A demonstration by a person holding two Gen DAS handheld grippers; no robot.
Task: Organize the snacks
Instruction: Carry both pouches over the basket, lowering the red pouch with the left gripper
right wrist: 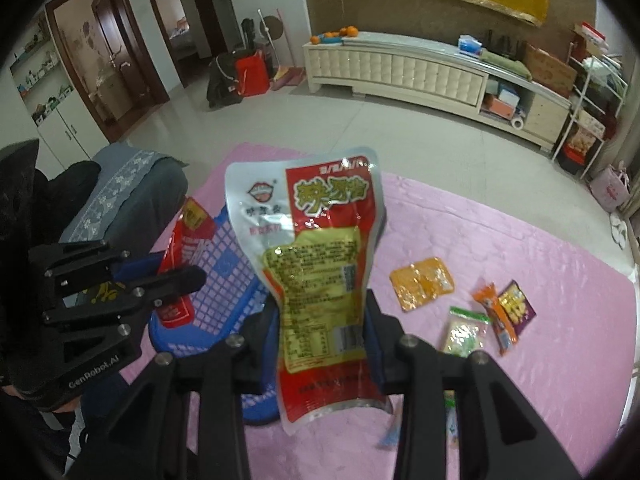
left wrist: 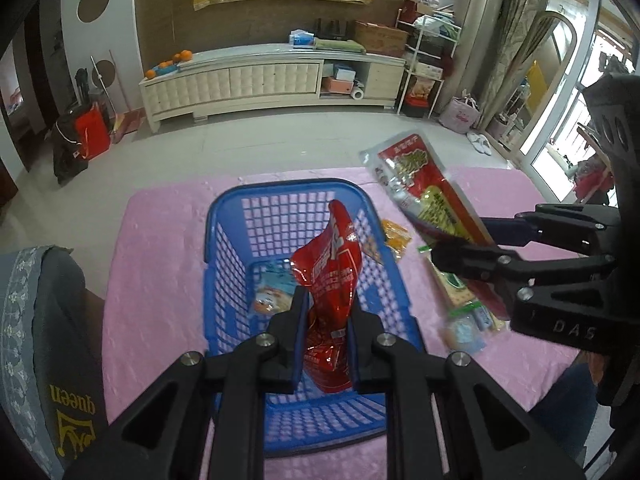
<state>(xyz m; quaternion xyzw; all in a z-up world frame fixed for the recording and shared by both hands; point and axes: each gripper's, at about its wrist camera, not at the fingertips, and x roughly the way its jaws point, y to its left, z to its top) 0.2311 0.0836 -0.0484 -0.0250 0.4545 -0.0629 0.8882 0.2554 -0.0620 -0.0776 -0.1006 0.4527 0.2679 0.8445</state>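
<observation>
Seen only from the left wrist: blue basket (left wrist: 224, 280) on the pink-covered counter (left wrist: 160, 280), a small pale packet (left wrist: 269, 292) inside, "queen" in yellow on a grey cushion (left wrist: 52, 360) left of the basket. Over the basket, left gripper (left wrist: 326, 336) jaws clamped on a red pouch (left wrist: 330, 280); right of the basket, right gripper (right wrist: 325, 344) jaws gripping a red-and-silver snack bag (right wrist: 320, 272). Only from the right wrist: orange packet (right wrist: 422, 283), green-edged packet (right wrist: 466, 330), purple packet (right wrist: 516, 304) right of the basket, "GenRobot.AI" on the left gripper.

Soft daylight, fisheye-bent edges, slight blur
</observation>
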